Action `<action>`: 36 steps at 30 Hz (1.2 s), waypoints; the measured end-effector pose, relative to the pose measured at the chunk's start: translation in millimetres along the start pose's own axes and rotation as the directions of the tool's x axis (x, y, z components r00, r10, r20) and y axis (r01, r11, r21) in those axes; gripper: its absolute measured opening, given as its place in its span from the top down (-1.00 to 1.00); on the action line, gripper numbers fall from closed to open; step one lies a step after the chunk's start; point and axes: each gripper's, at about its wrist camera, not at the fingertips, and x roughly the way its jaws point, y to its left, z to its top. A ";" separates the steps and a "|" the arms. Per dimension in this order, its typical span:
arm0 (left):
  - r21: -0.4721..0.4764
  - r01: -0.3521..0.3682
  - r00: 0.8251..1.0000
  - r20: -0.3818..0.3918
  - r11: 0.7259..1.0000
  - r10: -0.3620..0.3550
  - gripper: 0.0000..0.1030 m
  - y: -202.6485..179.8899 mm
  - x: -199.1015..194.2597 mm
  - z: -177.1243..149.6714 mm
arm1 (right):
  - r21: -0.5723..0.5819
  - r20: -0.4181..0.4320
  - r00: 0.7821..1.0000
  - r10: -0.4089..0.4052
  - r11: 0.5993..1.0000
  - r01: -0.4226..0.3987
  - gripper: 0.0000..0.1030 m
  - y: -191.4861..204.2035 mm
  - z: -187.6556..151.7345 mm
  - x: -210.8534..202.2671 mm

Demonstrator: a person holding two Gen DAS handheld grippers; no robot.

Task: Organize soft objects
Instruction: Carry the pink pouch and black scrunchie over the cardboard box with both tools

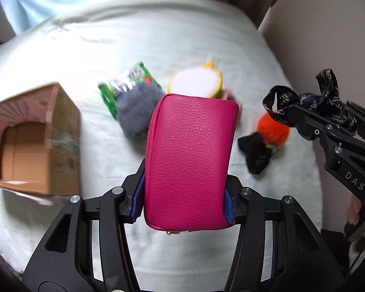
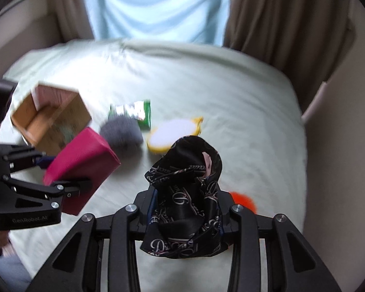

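Left wrist view shows your left claw (image 1: 185, 194) clenched on the pink pouch (image 1: 192, 155), lifted off the bed (image 1: 138, 48); your right claw (image 2: 185, 216) grips the black patterned scarf (image 2: 182, 209). Neither sits in the cardboard box (image 1: 34, 143) yet. A grey fluffy item (image 1: 136, 112), green packet (image 1: 129, 82), yellow-rimmed pad (image 1: 197, 82) and orange pompom (image 1: 272, 129) remain loose on pale sheets; curtains (image 2: 279, 12) hang behind.
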 end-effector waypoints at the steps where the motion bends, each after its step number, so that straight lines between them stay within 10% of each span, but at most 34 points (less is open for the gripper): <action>1: -0.002 0.004 1.000 0.013 1.000 -0.004 0.09 3.9 -14.8 3.7 | 0.018 0.009 1.000 -0.003 1.000 0.002 0.34 0.5 4.0 -9.2; 18: -0.074 -0.028 0.988 0.152 0.997 0.039 0.09 146.6 -196.7 13.8 | 0.268 0.150 0.988 0.027 0.961 -0.067 0.34 134.0 115.4 -140.0; 36: -0.112 -0.124 0.992 -0.015 0.986 0.123 0.09 360.7 -143.2 6.1 | 0.311 -0.011 0.989 0.146 0.941 -0.135 0.34 301.8 179.2 -11.6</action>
